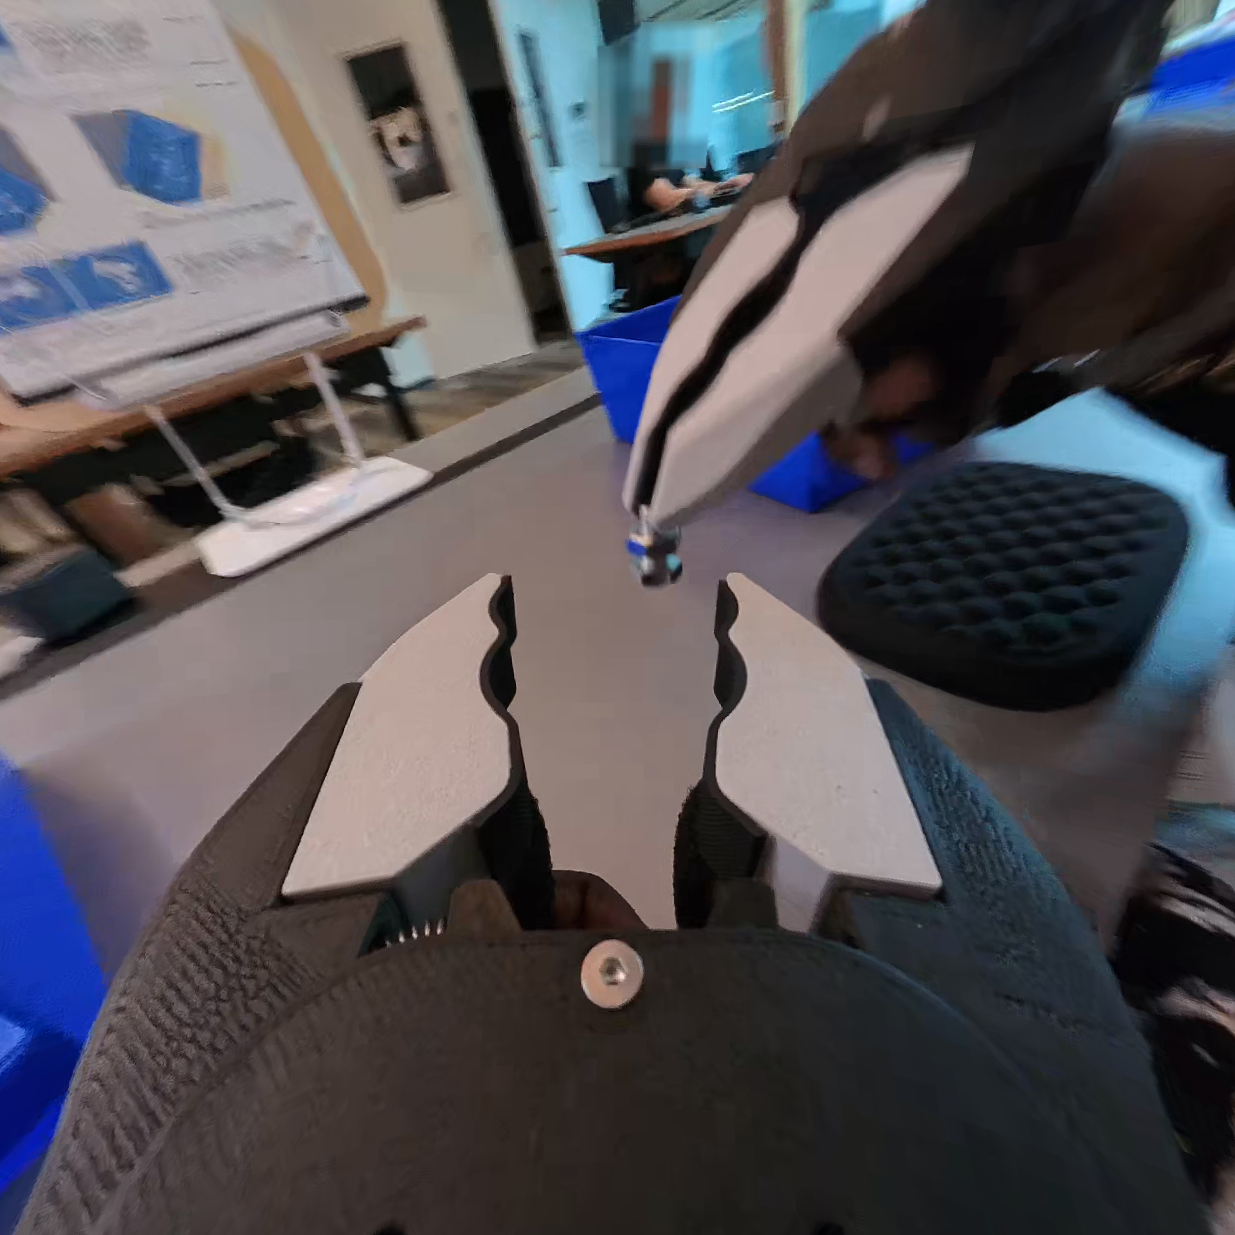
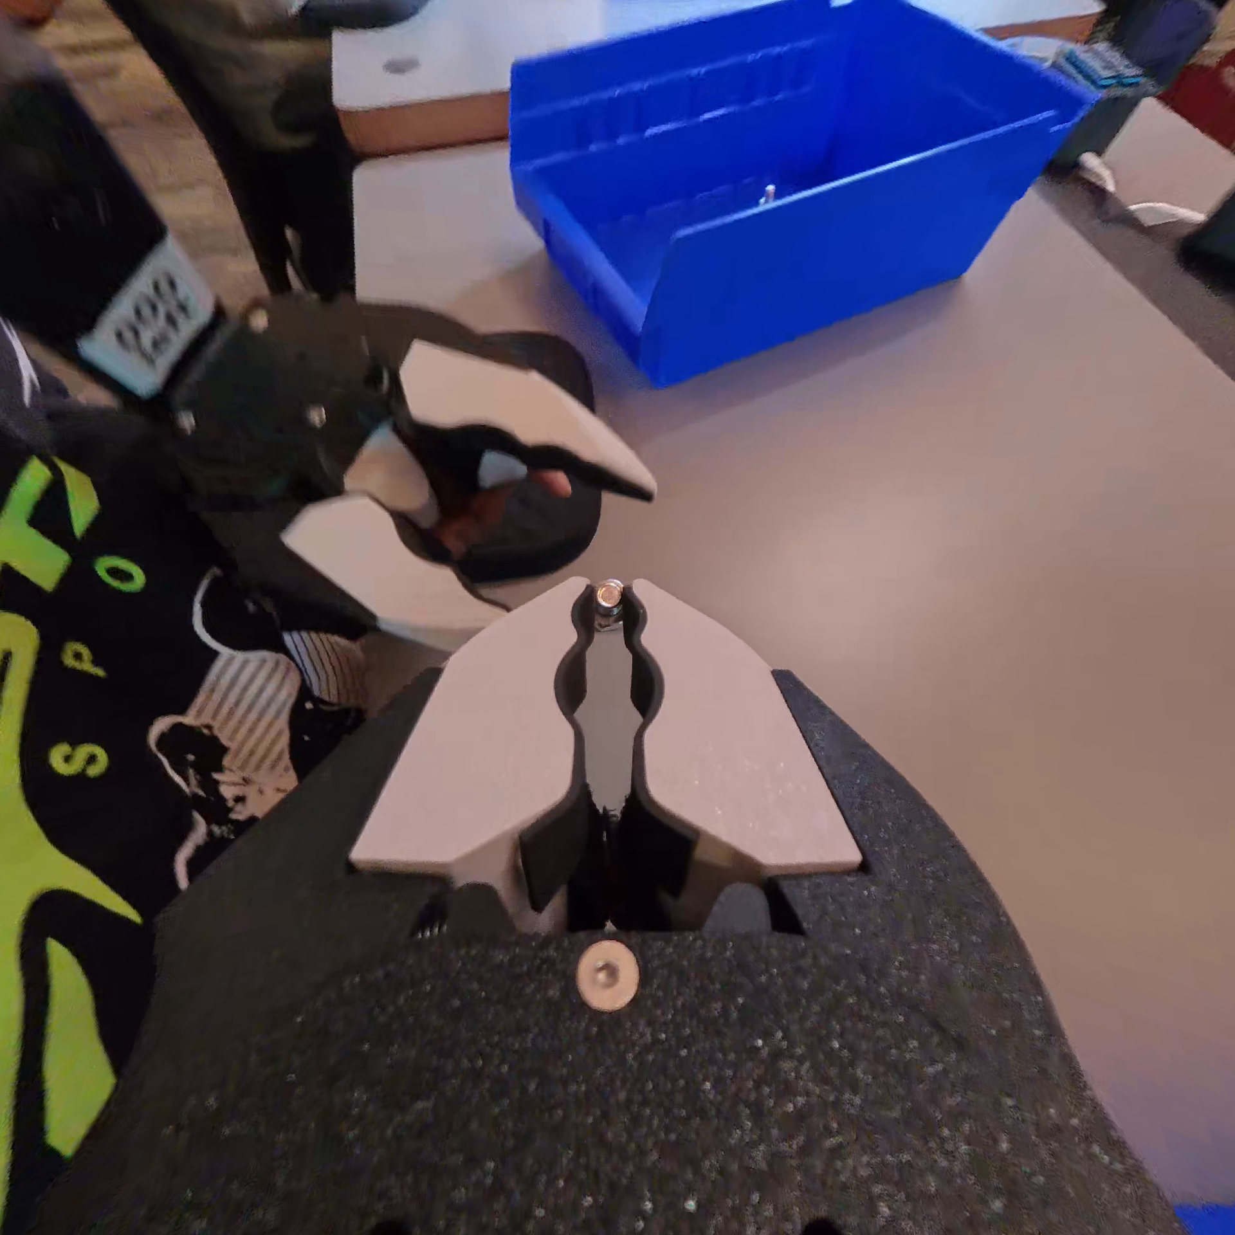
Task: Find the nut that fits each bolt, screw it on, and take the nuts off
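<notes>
My right gripper (image 2: 609, 591) is shut on a small silver bolt (image 2: 608, 603) at its fingertips, with a nut on the bolt below the pads. In the left wrist view the right gripper (image 1: 643, 509) comes down from the upper right, and the bolt with its nut (image 1: 653, 553) hangs under its tips above the grey table (image 1: 414, 601). My left gripper (image 1: 615, 588) is open and empty, just short of the bolt. It also shows in the right wrist view (image 2: 534, 541), open, to the left of the right fingertips.
A blue bin (image 2: 788, 187) stands on the table beyond the right gripper, with a small metal part (image 2: 768, 194) inside. A black honeycomb pad (image 1: 1002, 588) lies at the right. A white stand with a poster (image 1: 314, 514) is at the left. A person's printed shirt (image 2: 80, 702) is near. My two grippers' fingertips are within a few centimetres of each other.
</notes>
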`<state>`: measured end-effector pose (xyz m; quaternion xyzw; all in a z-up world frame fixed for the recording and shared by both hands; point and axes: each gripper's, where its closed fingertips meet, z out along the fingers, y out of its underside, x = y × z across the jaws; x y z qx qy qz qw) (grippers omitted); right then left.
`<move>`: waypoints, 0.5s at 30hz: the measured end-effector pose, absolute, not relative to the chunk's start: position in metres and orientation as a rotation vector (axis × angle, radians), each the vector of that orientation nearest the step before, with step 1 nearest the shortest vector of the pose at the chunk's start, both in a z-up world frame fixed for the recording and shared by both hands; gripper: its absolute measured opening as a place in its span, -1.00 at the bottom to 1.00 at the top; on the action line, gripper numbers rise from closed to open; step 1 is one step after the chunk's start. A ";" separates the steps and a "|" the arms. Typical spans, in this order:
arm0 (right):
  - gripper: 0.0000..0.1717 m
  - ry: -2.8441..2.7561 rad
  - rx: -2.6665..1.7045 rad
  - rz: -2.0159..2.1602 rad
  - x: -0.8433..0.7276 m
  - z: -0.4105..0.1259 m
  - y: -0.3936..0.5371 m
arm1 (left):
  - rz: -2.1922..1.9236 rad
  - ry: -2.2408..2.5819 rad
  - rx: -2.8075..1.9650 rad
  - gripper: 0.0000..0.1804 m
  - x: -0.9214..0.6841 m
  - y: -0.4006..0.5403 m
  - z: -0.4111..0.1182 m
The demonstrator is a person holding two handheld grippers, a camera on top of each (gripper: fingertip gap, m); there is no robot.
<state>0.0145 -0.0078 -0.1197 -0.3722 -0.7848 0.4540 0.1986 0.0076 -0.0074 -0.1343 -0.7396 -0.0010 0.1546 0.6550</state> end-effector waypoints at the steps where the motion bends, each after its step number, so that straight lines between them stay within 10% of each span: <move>1: -0.91 -2.172 -1.071 1.272 0.014 -0.114 -0.008 | 0.410 -0.007 -1.669 -0.39 0.006 -0.006 -0.133; 15: -0.91 -1.939 -1.330 1.363 0.003 -0.101 -0.015 | 0.655 -0.052 -1.622 -0.69 -0.005 -0.002 -0.125</move>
